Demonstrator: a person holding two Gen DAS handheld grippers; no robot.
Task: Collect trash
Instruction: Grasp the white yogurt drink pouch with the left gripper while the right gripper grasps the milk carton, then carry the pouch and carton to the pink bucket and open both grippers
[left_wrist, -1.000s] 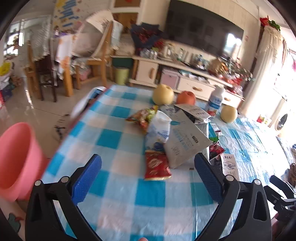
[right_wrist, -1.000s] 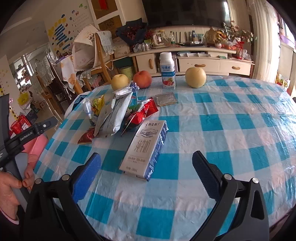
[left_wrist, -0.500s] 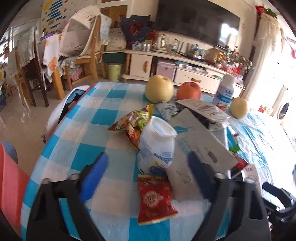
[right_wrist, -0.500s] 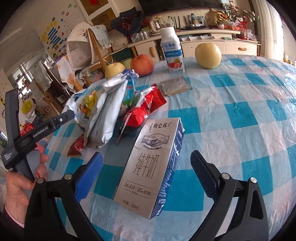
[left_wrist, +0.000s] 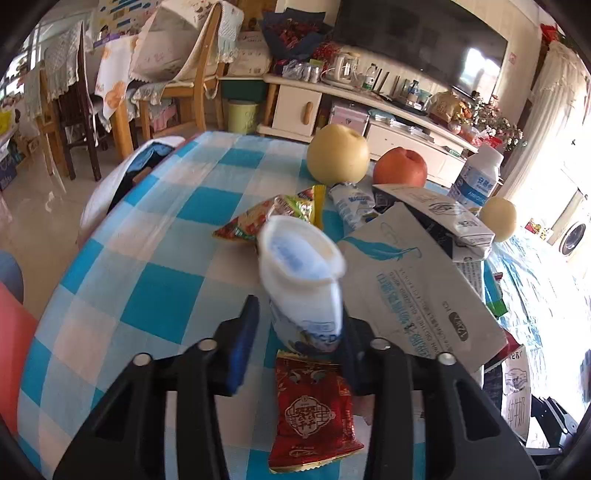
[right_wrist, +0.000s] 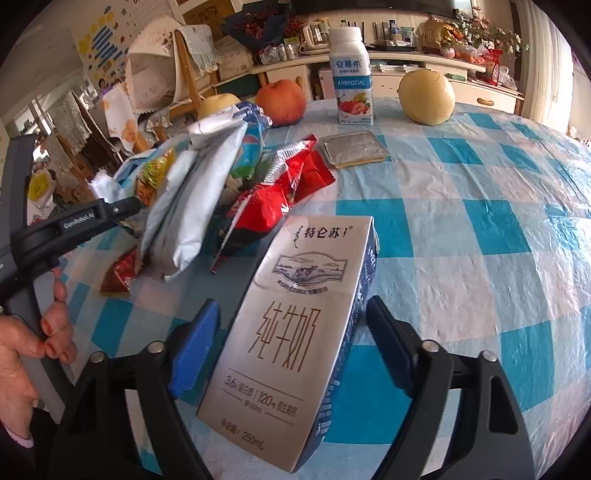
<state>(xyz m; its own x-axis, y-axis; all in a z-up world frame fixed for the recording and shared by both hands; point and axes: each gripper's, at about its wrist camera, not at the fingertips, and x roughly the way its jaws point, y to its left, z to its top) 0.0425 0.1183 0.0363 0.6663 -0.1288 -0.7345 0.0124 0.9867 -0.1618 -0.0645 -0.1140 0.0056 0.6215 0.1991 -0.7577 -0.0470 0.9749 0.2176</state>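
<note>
Left gripper (left_wrist: 299, 325) closes around a white pouch (left_wrist: 303, 280), near-centre among wrappers; right gripper (right_wrist: 291, 343) closes astride the milk carton (right_wrist: 295, 332), not yet gripping. Either could slip or crumple.

Left gripper (left_wrist: 297, 325) jaws closing, right gripper (right_wrist: 291, 339) jaws closing, both angled downward, hand (right_wrist: 26, 343) gripping handle

A crumpled white plastic pouch (left_wrist: 303, 280) with blue print stands upright on the checked cloth, its open mouth up, blurred. Just before it lies a flat red snack packet (left_wrist: 312, 413). Beside it leans a large grey-white bag (left_wrist: 413, 291). A silver milk carton (right_wrist: 291, 332) with a dark blue side lies flat, near a heap of red and silver wrappers (right_wrist: 266, 206)
</note>
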